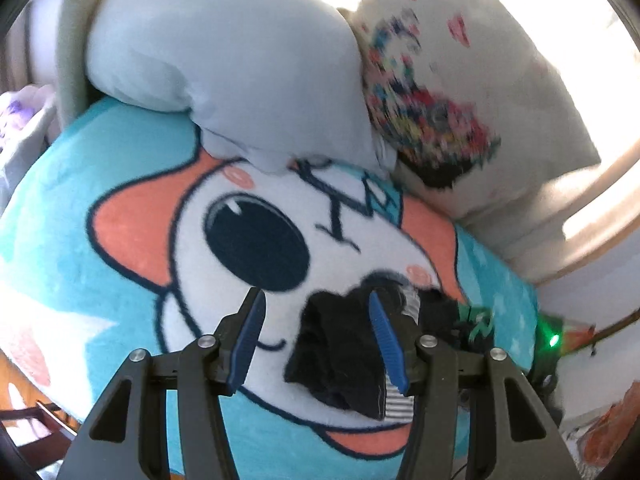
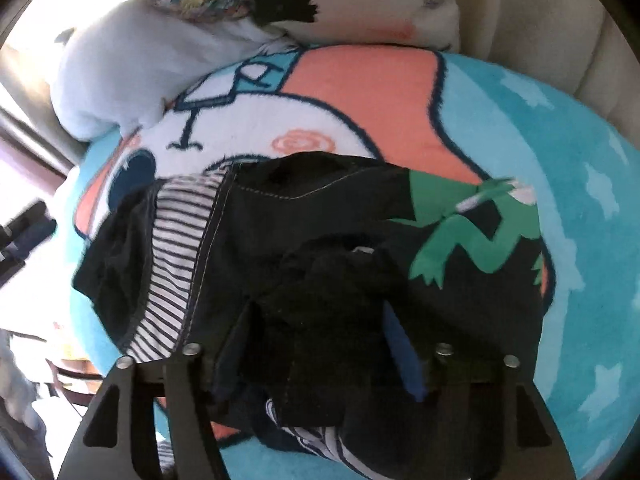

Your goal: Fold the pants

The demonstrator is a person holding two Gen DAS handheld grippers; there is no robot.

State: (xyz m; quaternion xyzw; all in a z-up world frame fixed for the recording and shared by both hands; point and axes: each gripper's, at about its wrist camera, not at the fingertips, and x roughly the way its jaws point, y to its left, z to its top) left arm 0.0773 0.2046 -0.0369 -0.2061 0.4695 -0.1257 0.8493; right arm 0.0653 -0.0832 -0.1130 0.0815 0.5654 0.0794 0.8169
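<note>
A: Where were the black pants (image 2: 304,240)?

B: Bunched on the cartoon blanket (image 2: 500,120). The right gripper (image 2: 320,344) had spread fingers around a fold, not pinching. The left gripper (image 1: 316,340) was spread and empty.

A: How to fold well?

B: Probably smooth the pants flat first

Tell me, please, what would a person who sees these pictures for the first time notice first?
The big turquoise plush blanket with a white and orange cartoon face fills the left wrist view, under a pale blue pillow. In the right wrist view, the small black pants with a green frog print and striped lining lie bunched in the middle of the blanket. A fold of them rises between the fingers of the right gripper.
</note>
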